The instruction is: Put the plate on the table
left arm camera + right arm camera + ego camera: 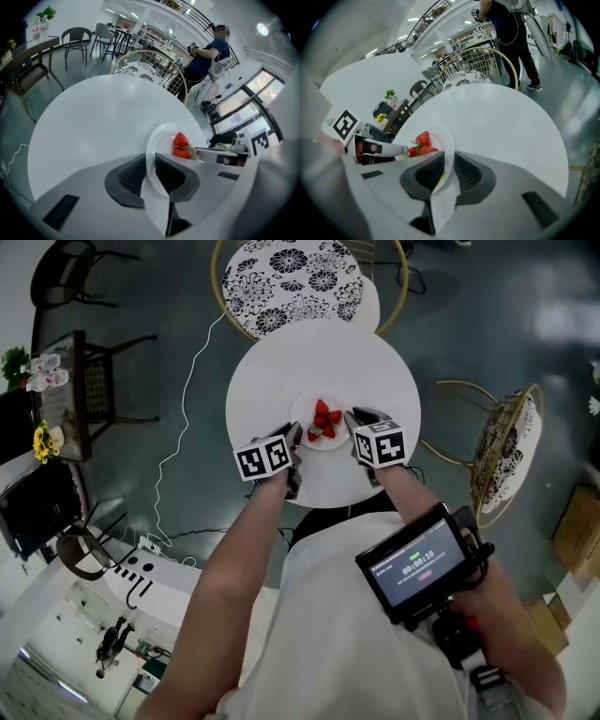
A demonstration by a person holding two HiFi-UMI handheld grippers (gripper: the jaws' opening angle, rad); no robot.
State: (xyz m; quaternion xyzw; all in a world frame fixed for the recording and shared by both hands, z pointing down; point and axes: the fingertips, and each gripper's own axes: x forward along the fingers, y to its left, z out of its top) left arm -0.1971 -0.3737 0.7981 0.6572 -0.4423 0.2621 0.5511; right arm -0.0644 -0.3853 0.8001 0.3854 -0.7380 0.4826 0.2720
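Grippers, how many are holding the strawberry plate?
2. The left gripper pinches the plate at its left rim, the right gripper at its right rim. No other grippers show.

Likely café or lounge: round white table (272,381), wire chairs (511,442) (mezzanine railing (424,21) above).

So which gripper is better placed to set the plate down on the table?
Neither alone: the left gripper and right gripper each clamp opposite rims of the plate, strawberries on it, over the white table. Lowering together should keep it level.
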